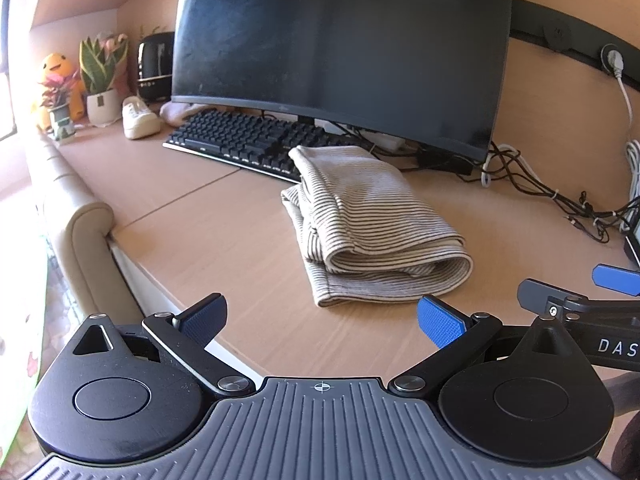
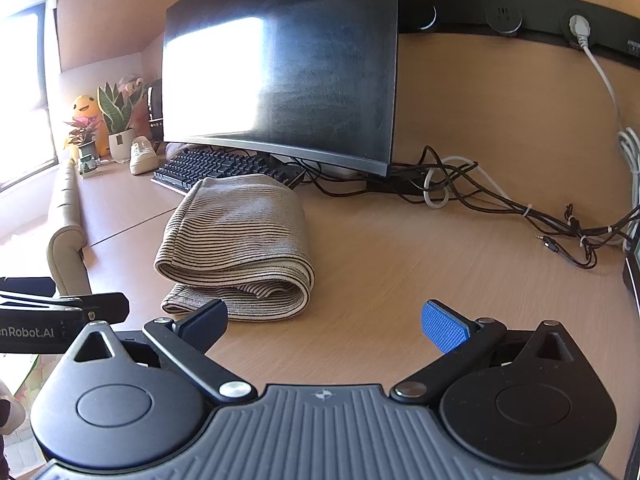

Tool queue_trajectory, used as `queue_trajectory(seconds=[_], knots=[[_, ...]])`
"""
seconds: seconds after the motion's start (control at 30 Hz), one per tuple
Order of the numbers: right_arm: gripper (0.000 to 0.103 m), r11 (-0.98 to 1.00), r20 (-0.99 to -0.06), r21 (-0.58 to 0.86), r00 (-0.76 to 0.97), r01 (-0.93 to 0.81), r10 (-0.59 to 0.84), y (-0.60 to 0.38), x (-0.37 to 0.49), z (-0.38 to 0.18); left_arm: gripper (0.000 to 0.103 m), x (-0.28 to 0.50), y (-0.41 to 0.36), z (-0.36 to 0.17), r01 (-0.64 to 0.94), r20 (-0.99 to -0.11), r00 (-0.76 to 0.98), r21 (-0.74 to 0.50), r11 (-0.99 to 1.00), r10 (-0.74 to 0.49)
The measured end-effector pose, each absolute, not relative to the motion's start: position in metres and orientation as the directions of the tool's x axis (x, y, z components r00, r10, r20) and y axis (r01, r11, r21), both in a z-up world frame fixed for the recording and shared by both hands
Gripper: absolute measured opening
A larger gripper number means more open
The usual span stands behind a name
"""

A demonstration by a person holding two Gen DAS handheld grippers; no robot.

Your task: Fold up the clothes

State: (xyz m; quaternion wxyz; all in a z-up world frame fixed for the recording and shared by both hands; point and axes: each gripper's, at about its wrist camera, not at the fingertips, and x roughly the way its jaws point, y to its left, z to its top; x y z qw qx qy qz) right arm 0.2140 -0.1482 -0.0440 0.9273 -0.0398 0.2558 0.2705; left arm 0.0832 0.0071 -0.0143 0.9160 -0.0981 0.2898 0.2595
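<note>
A beige garment with thin dark stripes (image 1: 372,228) lies folded in several layers on the wooden desk (image 1: 192,216), its far end against the keyboard. It also shows in the right wrist view (image 2: 240,244). My left gripper (image 1: 322,322) is open and empty, just short of the garment's near edge. My right gripper (image 2: 324,326) is open and empty, in front of and to the right of the garment. The right gripper's blue fingertip (image 1: 616,278) shows at the right edge of the left wrist view.
A black monitor (image 1: 340,48) and black keyboard (image 1: 248,140) stand behind the garment. A white shoe (image 1: 138,118), potted plants (image 1: 100,80) and a yellow toy sit at the far left. Tangled cables (image 2: 500,204) lie at the back right. A padded chair arm (image 1: 80,232) borders the desk's left edge.
</note>
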Motion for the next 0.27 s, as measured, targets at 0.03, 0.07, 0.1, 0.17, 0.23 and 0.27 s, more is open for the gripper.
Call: queue_trajectory(seconds=[0.03, 0.07, 0.1, 0.17, 0.23, 0.27], knots=[[0.103, 0.854, -0.500, 0.066, 0.723, -0.517, 0.477, -0.146, 0.216, -0.045, 0.103, 0.085, 0.012, -0.015, -0.532, -0.585, 0.696, -0.030, 0.846, 0.417], [0.103, 0.857, -0.505, 0.068, 0.723, -0.511, 0.471, -0.143, 0.218, -0.046, 0.103, 0.087, 0.017, -0.016, -0.532, -0.588, 0.694, -0.032, 0.846, 0.415], [0.103, 0.860, -0.510, 0.068, 0.723, -0.505, 0.465, -0.140, 0.220, -0.046, 0.103, 0.089, 0.022, -0.018, -0.530, -0.592, 0.695, -0.037, 0.847, 0.409], [0.103, 0.867, -0.521, 0.065, 0.724, -0.495, 0.452, -0.133, 0.224, -0.047, 0.103, 0.093, 0.032, -0.022, -0.527, -0.599, 0.695, -0.048, 0.848, 0.398], [0.103, 0.872, -0.530, 0.057, 0.726, -0.486, 0.439, -0.124, 0.229, -0.048, 0.103, 0.097, 0.044, -0.028, -0.520, -0.607, 0.696, -0.058, 0.852, 0.383], [0.103, 0.875, -0.534, 0.053, 0.727, -0.481, 0.432, -0.120, 0.231, -0.048, 0.103, 0.100, 0.052, -0.031, -0.517, -0.614, 0.696, -0.068, 0.853, 0.373]])
